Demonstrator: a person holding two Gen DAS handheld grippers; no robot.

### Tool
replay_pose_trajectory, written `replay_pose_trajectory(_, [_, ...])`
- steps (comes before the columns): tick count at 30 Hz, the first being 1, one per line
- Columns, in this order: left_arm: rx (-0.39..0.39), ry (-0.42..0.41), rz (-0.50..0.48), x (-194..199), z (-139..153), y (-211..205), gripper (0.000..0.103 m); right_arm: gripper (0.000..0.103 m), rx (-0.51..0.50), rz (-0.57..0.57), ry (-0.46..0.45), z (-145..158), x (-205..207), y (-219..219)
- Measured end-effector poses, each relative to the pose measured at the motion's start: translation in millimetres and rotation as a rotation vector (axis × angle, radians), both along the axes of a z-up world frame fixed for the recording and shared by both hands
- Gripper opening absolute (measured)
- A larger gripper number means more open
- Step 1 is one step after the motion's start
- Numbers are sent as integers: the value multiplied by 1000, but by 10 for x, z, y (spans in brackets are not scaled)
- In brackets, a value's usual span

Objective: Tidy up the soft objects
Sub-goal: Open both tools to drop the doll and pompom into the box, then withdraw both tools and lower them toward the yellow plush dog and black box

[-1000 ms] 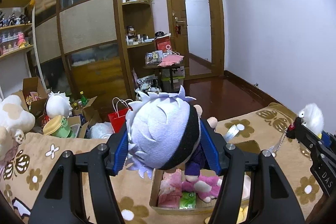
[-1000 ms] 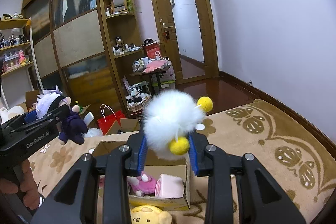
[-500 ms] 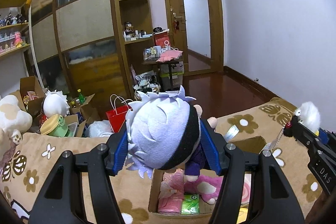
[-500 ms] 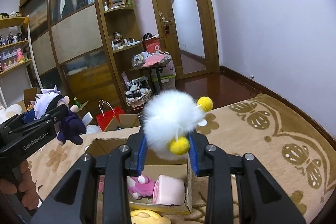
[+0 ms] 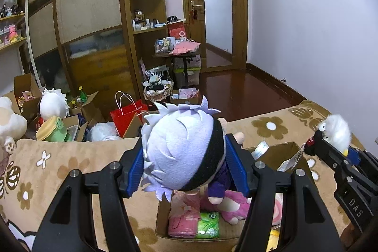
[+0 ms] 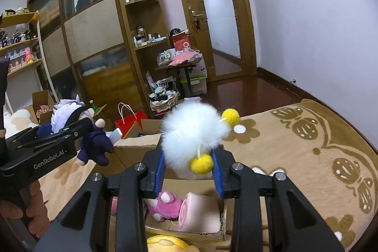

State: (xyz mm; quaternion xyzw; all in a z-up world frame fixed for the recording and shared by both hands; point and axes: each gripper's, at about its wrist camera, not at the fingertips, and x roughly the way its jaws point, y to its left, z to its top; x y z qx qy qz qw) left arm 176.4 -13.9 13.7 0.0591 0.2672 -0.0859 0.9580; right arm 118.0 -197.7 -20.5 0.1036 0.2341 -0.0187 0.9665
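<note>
The left gripper (image 5: 186, 169) clamps a white-haired doll (image 5: 182, 150) (head only) above the cardboard box (image 5: 163, 221) at six o'clock.

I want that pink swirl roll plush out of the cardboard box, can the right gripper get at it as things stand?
Probably not yet: the right gripper is shut on the white fluffy pom-pom toy, though the pink swirl roll plush lies uncovered below it.

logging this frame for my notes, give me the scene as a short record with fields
left gripper: shut on white-haired doll
right gripper: shut on white fluffy toy
target: cardboard box on brown floral blanket
box contents: pink plush, pink roll cushion, green packet
both toys: held above box, not yet inside
</note>
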Motion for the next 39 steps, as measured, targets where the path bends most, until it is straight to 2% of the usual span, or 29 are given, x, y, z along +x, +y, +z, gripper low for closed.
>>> replay_pose_trajectory(9, [-18, 62, -24, 84, -136, -2, 62, 35, 25, 47, 10, -106, 59, 43])
replay_pose_trajectory(15, [-21, 145, -21, 173, -272, 9, 63, 35, 59, 67, 44, -246, 107, 20])
replay_pose_trajectory(25, [44, 247, 13, 247, -551, 44, 63, 37, 107, 140, 114, -482, 153, 122])
replay_pose_trajectory(32, [69, 278, 17, 215, -589, 110, 65, 38, 104, 143, 141, -535, 68, 144])
replay_pose_trajectory(35, [70, 274, 16, 171, -565, 135, 65, 44, 94, 139, 129, -488, 4, 164])
replay_pose_trajectory(39, [71, 248, 13, 106, -474, 150, 78, 55, 80, 137, 112, -405, -85, 175])
